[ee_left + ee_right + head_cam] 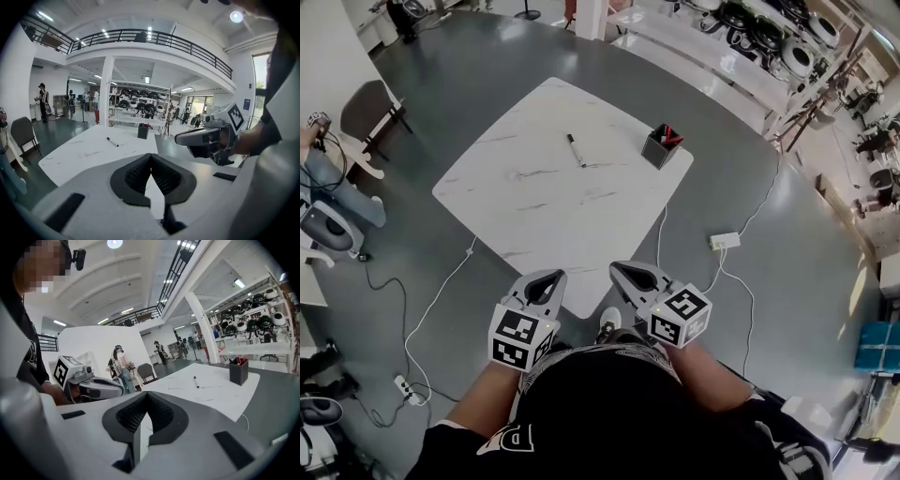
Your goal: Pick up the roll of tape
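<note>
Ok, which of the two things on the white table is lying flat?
The black marker, flat near the middle; the dark pen holder stands upright near the right edge.

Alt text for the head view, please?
A person holds the left gripper and right gripper, both shut and empty, short of a white table. On it are a marker and a black pen holder; no tape roll shows.
</note>
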`<state>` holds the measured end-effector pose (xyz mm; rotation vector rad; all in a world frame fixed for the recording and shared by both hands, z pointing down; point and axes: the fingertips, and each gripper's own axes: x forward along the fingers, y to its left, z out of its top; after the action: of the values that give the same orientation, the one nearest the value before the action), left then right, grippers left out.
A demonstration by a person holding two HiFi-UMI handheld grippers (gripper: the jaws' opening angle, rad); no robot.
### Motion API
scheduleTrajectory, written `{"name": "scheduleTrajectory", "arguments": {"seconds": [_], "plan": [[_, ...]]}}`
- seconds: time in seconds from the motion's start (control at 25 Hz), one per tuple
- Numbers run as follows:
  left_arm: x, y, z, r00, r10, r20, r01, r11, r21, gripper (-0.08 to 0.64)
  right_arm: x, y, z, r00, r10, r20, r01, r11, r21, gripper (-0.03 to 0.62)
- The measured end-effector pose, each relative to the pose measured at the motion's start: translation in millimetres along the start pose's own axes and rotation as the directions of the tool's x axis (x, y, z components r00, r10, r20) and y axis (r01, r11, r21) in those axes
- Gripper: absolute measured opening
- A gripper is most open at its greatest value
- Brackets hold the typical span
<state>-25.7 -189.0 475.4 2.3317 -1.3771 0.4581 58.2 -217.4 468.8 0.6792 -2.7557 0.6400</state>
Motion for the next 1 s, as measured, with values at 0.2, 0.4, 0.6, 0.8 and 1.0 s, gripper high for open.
{"name": "scheduleTrajectory", "arguments": {"seconds": [0.2, 0.4, 0.6, 0.8, 1.0], "plan": [[18.9, 4.2, 9.1, 0.998, 0.068, -0.011, -0.069, 0.997, -0.018, 0.017, 4.1, -25.8, 9.2, 0.998, 0.062, -0.007, -0.062, 0.998, -0.009, 0.005], [29.6, 13.1, 11.0, 0.989, 0.141, -0.031, -0.143, 0.989, -0.047, 0.017, 7.9, -40.4, 10.6, 0.993, 0.119, -0.022, -0.119, 0.993, -0.006, 0.005], [35.0, 28.1, 7.9, 0.981, 0.185, -0.049, -0.188, 0.981, -0.057, 0.017, 23.1, -47.0, 4.0, 0.988, 0.148, -0.051, -0.148, 0.989, 0.006, 0.005], [39.0, 65.9, 5.0, 0.975, 0.216, -0.052, -0.219, 0.974, -0.050, 0.017, 45.9, -47.3, 4.1, 0.988, 0.138, -0.073, -0.138, 0.990, 0.004, 0.005], [50.9, 132.3, -1.2, 0.962, 0.259, -0.089, -0.261, 0.965, -0.015, 0.018, 67.4, -51.2, 3.0, 0.993, 0.080, -0.089, -0.080, 0.997, 0.007, 0.005]]}}
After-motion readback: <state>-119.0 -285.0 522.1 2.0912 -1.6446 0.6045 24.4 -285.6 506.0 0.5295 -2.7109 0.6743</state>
